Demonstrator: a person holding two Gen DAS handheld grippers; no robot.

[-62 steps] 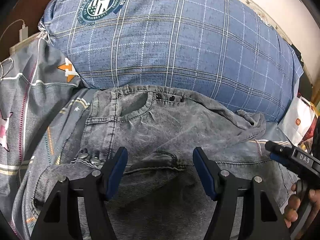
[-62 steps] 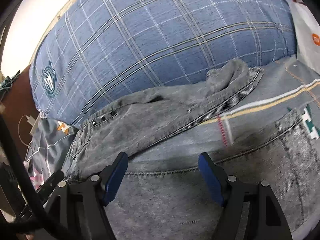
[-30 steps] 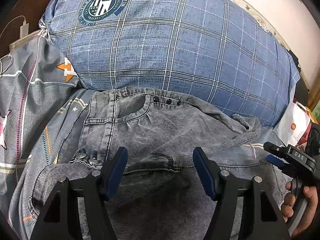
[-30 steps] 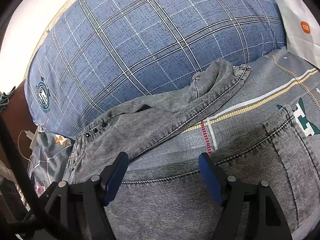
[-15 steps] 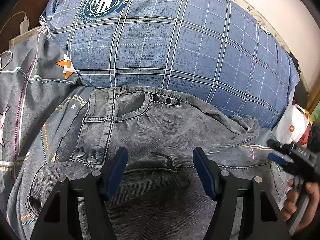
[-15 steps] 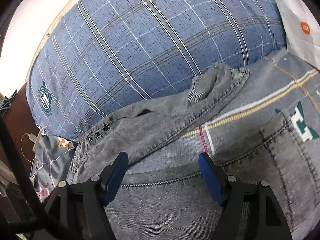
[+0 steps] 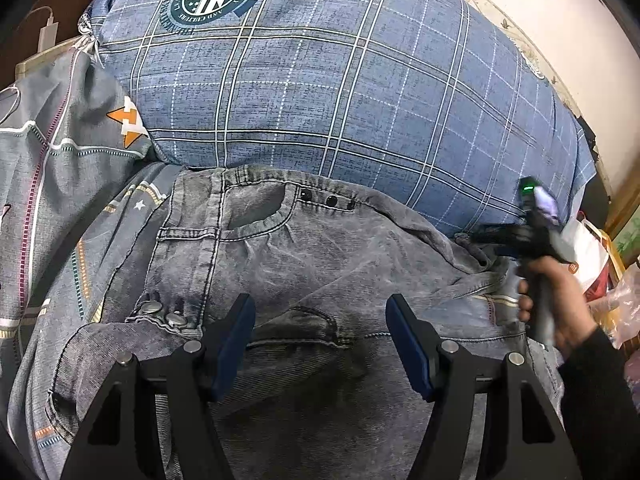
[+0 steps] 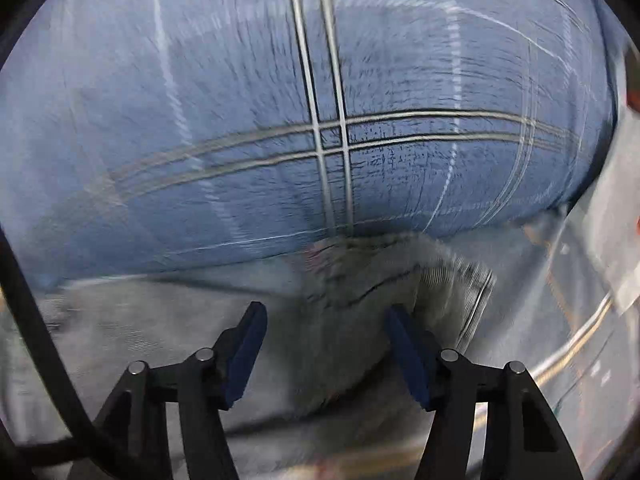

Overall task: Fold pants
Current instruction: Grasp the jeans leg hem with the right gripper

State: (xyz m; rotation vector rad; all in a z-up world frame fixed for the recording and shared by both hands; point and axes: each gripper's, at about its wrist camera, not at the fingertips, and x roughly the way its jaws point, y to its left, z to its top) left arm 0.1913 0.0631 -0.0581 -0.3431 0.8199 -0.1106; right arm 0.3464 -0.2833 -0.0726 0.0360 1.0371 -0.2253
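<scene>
Grey denim pants [image 7: 320,248] lie spread on the bed, waistband against a blue plaid pillow [image 7: 340,88]. My left gripper [image 7: 320,308] hovers open over the fly seam, with nothing between its pads. At the right, a hand [image 7: 560,312] holds my right gripper [image 8: 324,316] at the bunched corner of the pants [image 8: 400,272], beside the pillow [image 8: 320,120]. That view is motion-blurred. The right jaws are closing. Denim lies under and just ahead of them, and the pads do not press on it.
A grey patterned bedsheet [image 7: 60,168] covers the bed around the pants. A white paper bag [image 7: 588,248] and clutter sit at the right edge. A white charger with cable [image 7: 46,34] lies far left, and a pale wall [image 7: 540,8] stands behind the pillow.
The right gripper has swung quickly from the pant leg to the bunched corner by the pillow, and its jaws have narrowed. The left gripper has stayed put and open.
</scene>
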